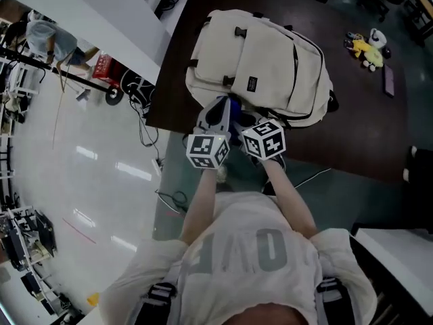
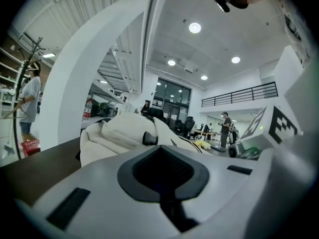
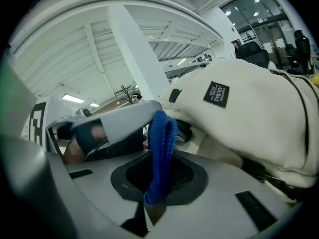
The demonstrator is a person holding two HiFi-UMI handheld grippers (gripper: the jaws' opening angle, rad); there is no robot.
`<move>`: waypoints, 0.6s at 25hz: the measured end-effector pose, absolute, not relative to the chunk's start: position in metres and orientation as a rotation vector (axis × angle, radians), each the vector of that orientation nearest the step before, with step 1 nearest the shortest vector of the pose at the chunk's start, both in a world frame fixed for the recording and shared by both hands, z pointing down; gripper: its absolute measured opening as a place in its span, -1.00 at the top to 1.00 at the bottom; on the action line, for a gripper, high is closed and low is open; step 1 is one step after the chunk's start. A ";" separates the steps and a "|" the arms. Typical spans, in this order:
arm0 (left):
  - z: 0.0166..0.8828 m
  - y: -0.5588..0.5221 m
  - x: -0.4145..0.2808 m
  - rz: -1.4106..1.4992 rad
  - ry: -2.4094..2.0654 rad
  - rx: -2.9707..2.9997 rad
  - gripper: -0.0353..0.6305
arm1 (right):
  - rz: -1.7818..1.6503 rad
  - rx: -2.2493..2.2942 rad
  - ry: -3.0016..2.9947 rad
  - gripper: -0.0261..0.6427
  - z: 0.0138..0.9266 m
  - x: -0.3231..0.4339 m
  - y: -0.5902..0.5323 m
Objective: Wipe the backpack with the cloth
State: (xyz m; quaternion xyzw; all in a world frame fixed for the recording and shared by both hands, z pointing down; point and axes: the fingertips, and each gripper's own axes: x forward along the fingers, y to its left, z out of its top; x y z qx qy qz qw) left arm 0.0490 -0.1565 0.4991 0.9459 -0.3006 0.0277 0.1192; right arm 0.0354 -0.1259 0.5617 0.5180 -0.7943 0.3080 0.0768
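Note:
A cream backpack (image 1: 257, 63) lies flat on the dark table (image 1: 358, 134). Both grippers sit close together at its near edge. My right gripper (image 1: 238, 118) is shut on a blue cloth (image 3: 160, 148), which stands up from its jaws right beside the backpack (image 3: 254, 113). In the head view the cloth (image 1: 234, 107) shows as a blue patch between the two grippers. My left gripper (image 1: 218, 108) sits just left of it, its jaws (image 2: 162, 193) closed with nothing plainly between them. The backpack (image 2: 124, 133) lies ahead of it.
A yellow plush toy (image 1: 369, 49) and a dark flat object (image 1: 389, 80) lie at the table's far right. Cables (image 1: 145, 93) and a red object (image 1: 101, 66) lie on the floor to the left. A white surface (image 1: 399, 249) is at lower right.

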 end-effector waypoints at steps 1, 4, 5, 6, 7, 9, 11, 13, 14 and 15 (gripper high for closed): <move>0.499 -0.154 0.052 0.082 -0.901 2.760 0.88 | 0.927 1.539 -2.388 0.80 0.562 0.040 -0.124; 0.501 -0.146 0.062 0.103 -0.949 2.757 0.88 | 0.944 1.512 -2.405 0.80 0.564 0.054 -0.117; 0.503 -0.143 0.064 0.114 -0.963 2.754 0.88 | 0.952 1.505 -2.408 0.80 0.565 0.058 -0.113; 0.506 -0.139 0.067 0.123 -0.975 2.748 0.88 | 0.957 1.500 -2.407 0.80 0.567 0.063 -0.109; 0.508 -0.136 0.070 0.132 -0.982 2.744 0.88 | 0.961 1.498 -2.403 0.80 0.568 0.068 -0.105; 0.511 -0.128 0.079 0.150 -0.984 2.747 0.88 | 0.973 1.505 -2.383 0.80 0.573 0.082 -0.097; 0.513 -0.120 0.093 0.165 -0.975 2.756 0.88 | 0.974 1.513 -2.354 0.80 0.579 0.098 -0.090; 0.515 -0.111 0.108 0.173 -0.961 2.763 0.88 | 0.981 1.517 -2.339 0.80 0.583 0.113 -0.081; 0.517 -0.107 0.116 0.176 -0.955 2.765 0.88 | 0.992 1.519 -2.337 0.80 0.585 0.119 -0.077; 0.517 -0.103 0.124 0.176 -0.949 2.765 0.88 | 1.004 1.522 -2.336 0.80 0.587 0.126 -0.072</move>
